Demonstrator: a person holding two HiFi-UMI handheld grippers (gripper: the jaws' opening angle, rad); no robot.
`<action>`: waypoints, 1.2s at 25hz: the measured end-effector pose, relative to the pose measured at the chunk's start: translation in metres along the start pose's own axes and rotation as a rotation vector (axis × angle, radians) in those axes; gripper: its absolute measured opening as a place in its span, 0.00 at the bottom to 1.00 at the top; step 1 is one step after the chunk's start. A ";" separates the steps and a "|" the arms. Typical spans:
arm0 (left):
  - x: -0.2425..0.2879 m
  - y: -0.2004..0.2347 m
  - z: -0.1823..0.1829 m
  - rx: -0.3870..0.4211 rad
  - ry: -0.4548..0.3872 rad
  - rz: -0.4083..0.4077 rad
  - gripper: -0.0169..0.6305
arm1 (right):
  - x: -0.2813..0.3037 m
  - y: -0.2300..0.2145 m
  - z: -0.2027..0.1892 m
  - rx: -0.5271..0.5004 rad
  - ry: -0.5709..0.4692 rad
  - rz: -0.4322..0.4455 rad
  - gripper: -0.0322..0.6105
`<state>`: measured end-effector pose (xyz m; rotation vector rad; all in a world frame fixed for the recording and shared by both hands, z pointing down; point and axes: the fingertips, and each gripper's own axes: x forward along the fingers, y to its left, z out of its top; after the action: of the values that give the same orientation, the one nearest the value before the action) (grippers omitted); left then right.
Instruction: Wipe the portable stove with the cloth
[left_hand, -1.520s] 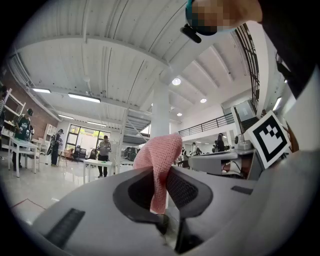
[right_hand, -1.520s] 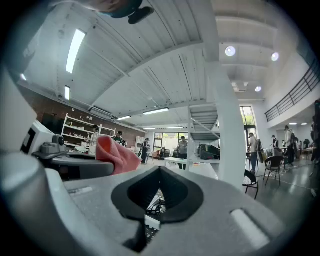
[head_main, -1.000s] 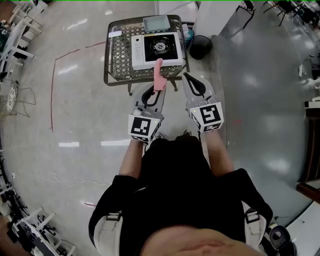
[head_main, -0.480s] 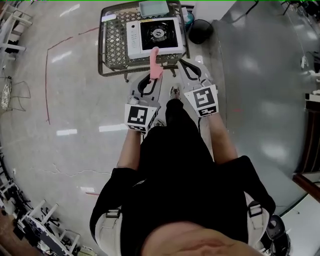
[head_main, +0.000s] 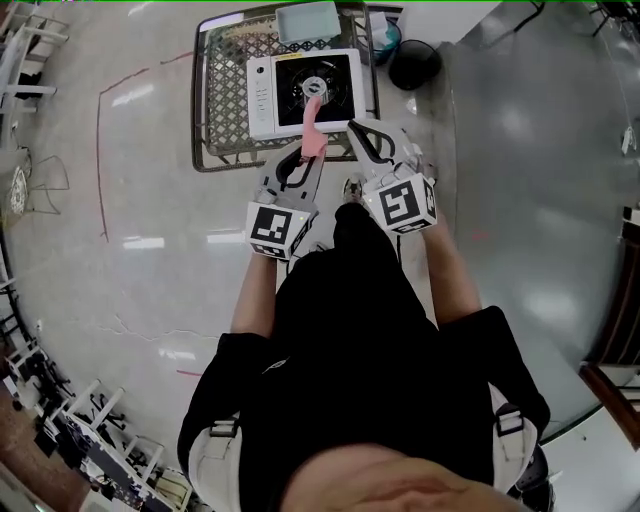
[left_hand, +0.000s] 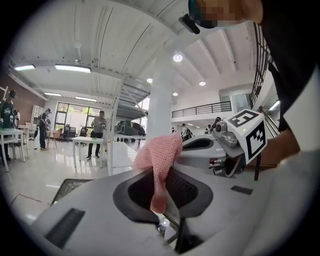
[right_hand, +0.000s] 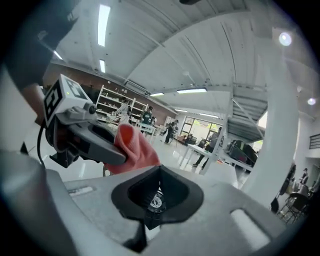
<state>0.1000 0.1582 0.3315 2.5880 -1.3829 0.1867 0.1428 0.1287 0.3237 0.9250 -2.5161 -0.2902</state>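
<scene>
at the near edge of the white portable stove (head_main: 262, 92), the left gripper's (head_main: 306, 158) jaws pinch one end of a pink knitted cloth (head_main: 312, 122), the right gripper's (head_main: 357, 130) are closed empty, so the loose-hanging cloth could snag on the black burner grate (head_main: 322, 80) and pull free.

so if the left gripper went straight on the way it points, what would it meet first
Probably the portable stove: the left gripper, shut on the pink cloth, aims at its top, cloth tip leading. Height above it is unclear.
</scene>
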 end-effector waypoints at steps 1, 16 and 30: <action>0.011 0.003 -0.002 -0.007 0.018 -0.011 0.11 | 0.004 -0.007 -0.002 -0.002 -0.009 0.027 0.05; 0.079 0.007 -0.081 0.375 0.452 -0.301 0.11 | 0.032 -0.011 -0.046 -0.052 0.007 0.731 0.35; 0.086 0.008 -0.102 0.586 0.515 -0.373 0.11 | 0.054 0.020 -0.074 0.021 0.086 0.893 0.42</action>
<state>0.1392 0.1082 0.4488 2.8570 -0.7150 1.2505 0.1300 0.1053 0.4137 -0.2280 -2.5660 0.0647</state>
